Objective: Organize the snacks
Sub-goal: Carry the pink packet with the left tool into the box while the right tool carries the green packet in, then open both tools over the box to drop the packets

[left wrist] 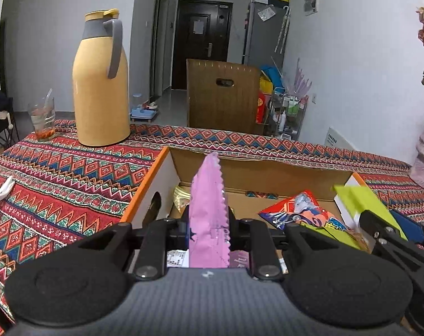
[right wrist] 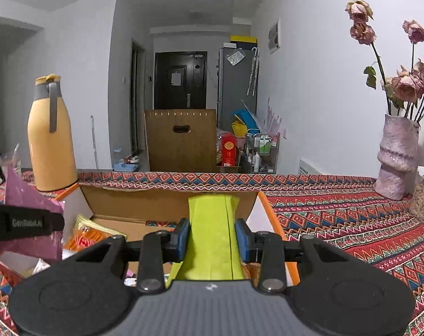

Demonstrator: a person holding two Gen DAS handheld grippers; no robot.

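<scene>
Pink packet [left wrist: 209,212] clamped in left tool [left wrist: 209,224], green packet [right wrist: 212,238] in right tool [right wrist: 212,238], both tilted over box [left wrist: 167,173].

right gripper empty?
No, the right gripper is shut on a green packet above the open box.

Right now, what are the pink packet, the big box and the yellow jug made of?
The pink packet looks like thin plastic film: a zigzag-cut edge and soft creases. The big box looks like matte brown cardboard, with rough bent edges, and white and orange outside. The yellow jug has a dull, smooth shell, probably plastic or coated metal; its grey handle looks plastic.
</scene>
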